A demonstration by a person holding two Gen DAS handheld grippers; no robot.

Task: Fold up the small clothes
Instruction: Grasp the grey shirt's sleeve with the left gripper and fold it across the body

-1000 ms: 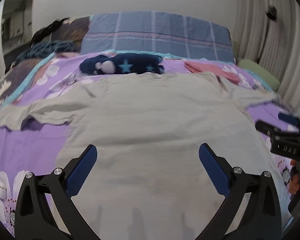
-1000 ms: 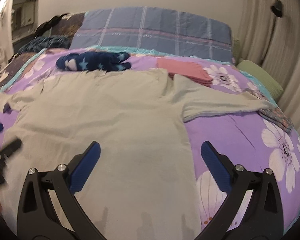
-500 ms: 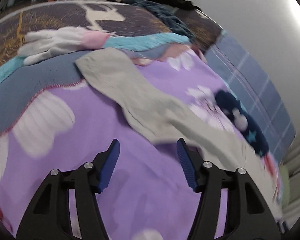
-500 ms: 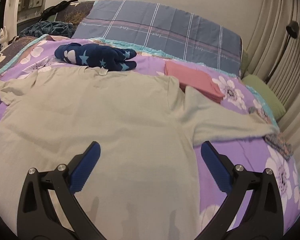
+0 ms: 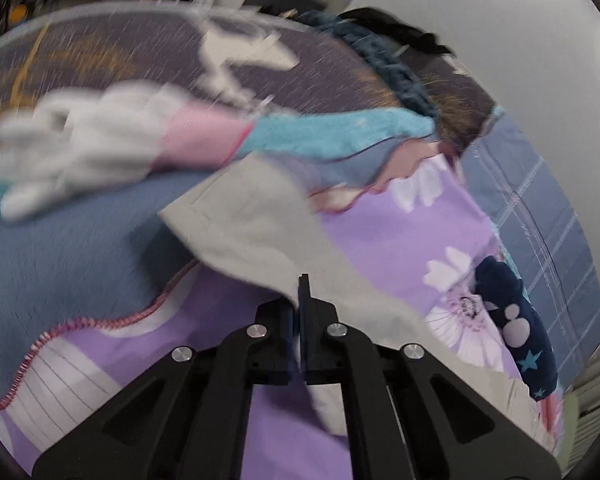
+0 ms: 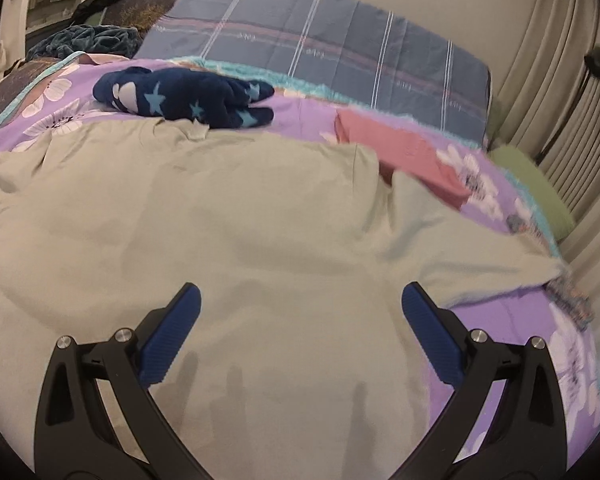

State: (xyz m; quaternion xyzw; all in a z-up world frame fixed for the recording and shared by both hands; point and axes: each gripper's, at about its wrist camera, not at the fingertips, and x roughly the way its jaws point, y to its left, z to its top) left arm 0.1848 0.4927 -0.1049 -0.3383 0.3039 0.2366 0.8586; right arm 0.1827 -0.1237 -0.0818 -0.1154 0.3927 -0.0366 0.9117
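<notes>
A pale grey-green T-shirt (image 6: 236,232) lies flat on the purple flowered bedspread (image 6: 512,316), collar toward the pillows. My right gripper (image 6: 300,320) is open and empty, hovering over the shirt's lower right part. In the left wrist view, my left gripper (image 5: 302,292) is shut on the lower edge of the shirt's left sleeve (image 5: 252,232). The sleeve's hemmed cuff lies spread beyond the fingertips. The view is motion-blurred.
A navy star-patterned garment (image 6: 188,98) lies just past the collar; it also shows in the left wrist view (image 5: 516,320). A folded pink garment (image 6: 400,152) lies at the right shoulder. A blue plaid pillow (image 6: 320,48) is behind. White and pink clothes (image 5: 100,140) lie beyond the sleeve.
My left gripper swung left from the shirt's hem to the left sleeve and went from wide open to shut on the sleeve. My right gripper stayed open and moved slightly forward.
</notes>
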